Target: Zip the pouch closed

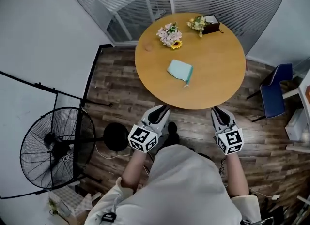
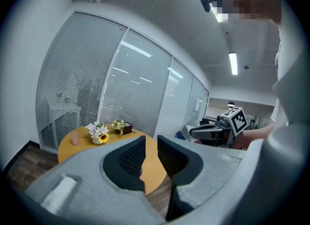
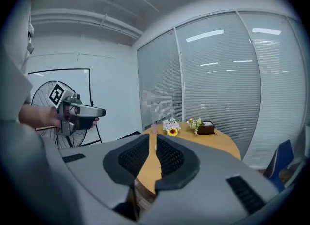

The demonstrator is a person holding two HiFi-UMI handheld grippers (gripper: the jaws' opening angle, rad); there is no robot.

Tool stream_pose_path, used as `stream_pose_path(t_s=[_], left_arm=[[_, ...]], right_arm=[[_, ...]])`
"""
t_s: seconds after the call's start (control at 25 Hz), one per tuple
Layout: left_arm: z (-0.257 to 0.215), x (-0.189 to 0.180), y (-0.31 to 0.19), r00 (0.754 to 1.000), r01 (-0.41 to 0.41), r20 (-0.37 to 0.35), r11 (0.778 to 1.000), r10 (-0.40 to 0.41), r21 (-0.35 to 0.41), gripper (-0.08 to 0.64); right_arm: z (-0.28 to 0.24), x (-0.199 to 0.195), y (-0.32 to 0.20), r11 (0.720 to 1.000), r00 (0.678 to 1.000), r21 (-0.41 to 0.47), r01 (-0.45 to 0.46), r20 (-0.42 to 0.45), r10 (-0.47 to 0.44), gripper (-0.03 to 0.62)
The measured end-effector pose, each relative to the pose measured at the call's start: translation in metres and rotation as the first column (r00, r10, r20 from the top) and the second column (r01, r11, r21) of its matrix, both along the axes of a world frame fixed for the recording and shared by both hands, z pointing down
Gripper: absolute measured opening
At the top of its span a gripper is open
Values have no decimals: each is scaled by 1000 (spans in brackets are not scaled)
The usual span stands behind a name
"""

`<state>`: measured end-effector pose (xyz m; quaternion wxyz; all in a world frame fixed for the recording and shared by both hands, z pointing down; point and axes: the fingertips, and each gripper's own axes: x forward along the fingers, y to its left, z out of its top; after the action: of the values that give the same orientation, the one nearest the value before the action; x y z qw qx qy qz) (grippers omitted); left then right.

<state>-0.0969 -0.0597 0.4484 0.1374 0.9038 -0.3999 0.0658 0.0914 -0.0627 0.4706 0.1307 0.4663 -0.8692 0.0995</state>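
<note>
The teal pouch lay flat on the round wooden table, near its middle, with its zipper pull toward the near edge. Both grippers were held short of the table, well apart from the pouch. The left gripper had its 2 jaws parted by a narrow gap, with nothing between them; the right gripper stood likewise, slightly spread and empty. At the table's far side stood a bouquet with a sunflower and a dark box. A floor fan stood at the left.
</note>
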Motion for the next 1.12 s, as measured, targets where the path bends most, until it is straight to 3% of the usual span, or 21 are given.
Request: stream_pose_path(t_s=[0.64,0.92,1.12], left_arm=[[29,-34,-150,981,-192,27,981,193,-40,72],[35,-32,-170,982,-187,23,981,189,-52,72],[43,-26,-178,990,-139,22,988,141,-71,72]], right_arm=[[19,-52,-127,993,993,-54,-101,-60,98,48],[21,-52,-149,994,993,-67,-91,-84,85,48],[26,-43,-166,996,995,-81,-36,-94,29,48]])
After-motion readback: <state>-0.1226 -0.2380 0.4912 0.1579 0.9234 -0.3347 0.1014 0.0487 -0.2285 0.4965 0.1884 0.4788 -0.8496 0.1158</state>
